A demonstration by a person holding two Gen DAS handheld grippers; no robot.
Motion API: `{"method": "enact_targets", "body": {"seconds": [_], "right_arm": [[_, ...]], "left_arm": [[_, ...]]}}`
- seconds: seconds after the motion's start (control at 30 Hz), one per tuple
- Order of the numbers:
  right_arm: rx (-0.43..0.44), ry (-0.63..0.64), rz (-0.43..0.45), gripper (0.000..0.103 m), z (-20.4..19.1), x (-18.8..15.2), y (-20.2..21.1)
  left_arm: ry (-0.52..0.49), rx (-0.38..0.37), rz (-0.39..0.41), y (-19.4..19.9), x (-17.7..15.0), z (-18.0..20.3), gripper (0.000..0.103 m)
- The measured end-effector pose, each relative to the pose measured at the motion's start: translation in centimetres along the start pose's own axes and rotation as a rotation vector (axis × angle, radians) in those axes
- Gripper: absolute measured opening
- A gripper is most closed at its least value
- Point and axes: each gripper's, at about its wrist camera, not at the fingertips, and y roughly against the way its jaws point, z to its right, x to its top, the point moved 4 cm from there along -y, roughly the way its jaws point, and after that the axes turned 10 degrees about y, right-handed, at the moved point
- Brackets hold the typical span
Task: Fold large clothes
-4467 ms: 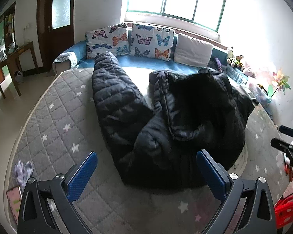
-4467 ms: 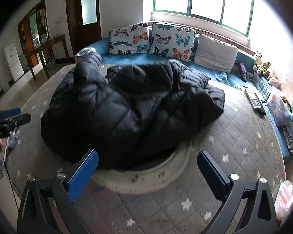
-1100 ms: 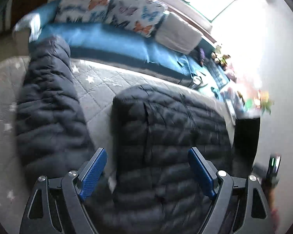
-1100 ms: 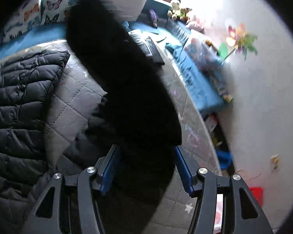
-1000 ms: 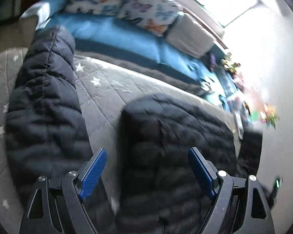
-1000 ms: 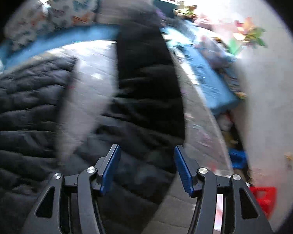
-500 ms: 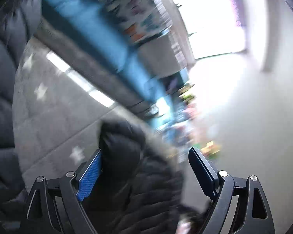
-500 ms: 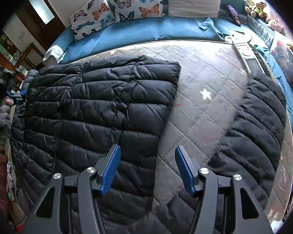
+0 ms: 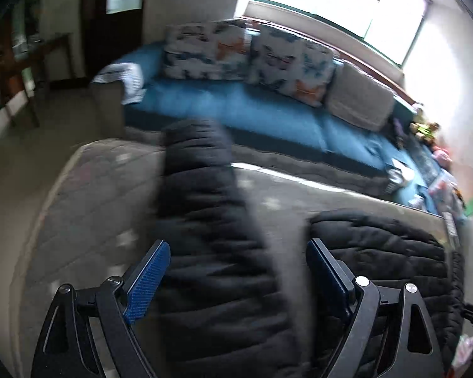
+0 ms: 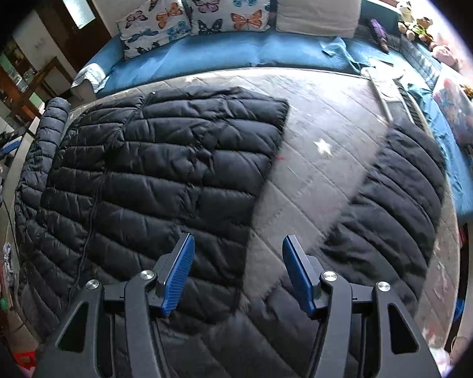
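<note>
A black quilted down jacket (image 10: 160,163) lies spread flat on a grey star-patterned bed (image 10: 315,132), its body at the left and one sleeve (image 10: 397,195) stretched out at the right. My right gripper (image 10: 236,271) is open and empty above the gap between body and sleeve. In the left wrist view the other sleeve (image 9: 205,220) runs away from my left gripper (image 9: 236,280), which is open and empty just above it. The jacket body (image 9: 381,252) lies to its right.
A blue sofa (image 10: 224,50) with butterfly pillows (image 10: 227,3) and a grey cushion (image 10: 318,6) borders the bed's far side. Soft toys (image 10: 416,28) and clutter (image 10: 460,110) line the right edge. A wooden table (image 9: 25,63) and dark door (image 9: 116,15) stand at the left.
The jacket has gone from a crumpled heap to spread flat with sleeves out. My right gripper has let go of the sleeve. My left gripper has swung over the left sleeve.
</note>
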Motion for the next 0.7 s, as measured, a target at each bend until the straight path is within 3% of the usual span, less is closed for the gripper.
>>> {"method": "enact_targets", "body": {"seconds": [0.07, 0.23, 0.33, 0.37, 0.4, 0.47, 0.53, 0.7], "right_arm": [[-0.017, -0.020, -0.005, 0.063, 0.6, -0.9, 0.4], [-0.010, -0.141, 0.005, 0.064, 3.0, -4.5, 1.9], [-0.025, -0.198, 0.017, 0.064, 4.3, -7.1, 3.3], [-0.026, -0.222, 0.020, 0.064, 4.7, -7.9, 3.8], [-0.024, -0.240, 0.025, 0.064, 5.0, -8.7, 4.2], [-0.014, -0.291, 0.036, 0.064, 5.7, -10.5, 4.9], [-0.001, -0.335, 0.049, 0.064, 6.2, -12.1, 5.2], [0.079, -0.440, 0.064, 0.064, 6.7, -15.9, 4.6]], "left_arm": [[0.040, -0.007, -0.026, -0.3, -0.5, -2.9, 0.097], [0.234, -0.068, -0.179, -4.8, -3.1, -8.9, 0.097], [0.429, -0.213, -0.257, -7.7, -5.4, -12.3, 0.095], [0.460, -0.242, -0.243, -7.7, -5.6, -12.7, 0.091], [0.469, -0.269, -0.216, -7.2, -5.8, -13.1, 0.082], [0.462, -0.321, -0.228, -6.9, -6.2, -13.2, 0.031], [0.465, -0.316, -0.200, -5.9, -6.6, -13.6, 0.014], [0.394, -0.189, -0.013, 0.8, -6.7, -15.9, 0.008]]}}
